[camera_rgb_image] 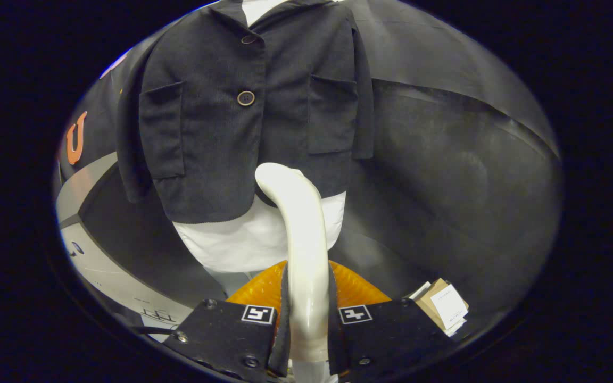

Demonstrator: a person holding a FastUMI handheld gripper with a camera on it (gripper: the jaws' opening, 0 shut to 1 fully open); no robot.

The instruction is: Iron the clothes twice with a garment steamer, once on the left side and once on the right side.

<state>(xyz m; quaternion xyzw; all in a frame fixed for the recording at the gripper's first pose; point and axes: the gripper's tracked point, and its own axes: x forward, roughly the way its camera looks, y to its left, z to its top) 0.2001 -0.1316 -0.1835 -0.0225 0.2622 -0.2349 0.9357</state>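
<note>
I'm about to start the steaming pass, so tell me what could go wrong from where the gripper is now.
1. The gripper is shut on the cream curved steamer handle low down, so the head may wobble or twist in the grasp.
2. The dark corduroy button-front jacket hangs loosely over a white undershirt; a stroke could snag the hem or a patch pocket.
3. The brown cardboard tags beside the gripper could get knocked.

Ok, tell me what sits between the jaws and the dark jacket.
In the gripper view, the jaws of the gripper clamp the steamer's white handle, which arches up to the jacket. Behind it lie the steamer's orange body and a white shirt hem.
</note>
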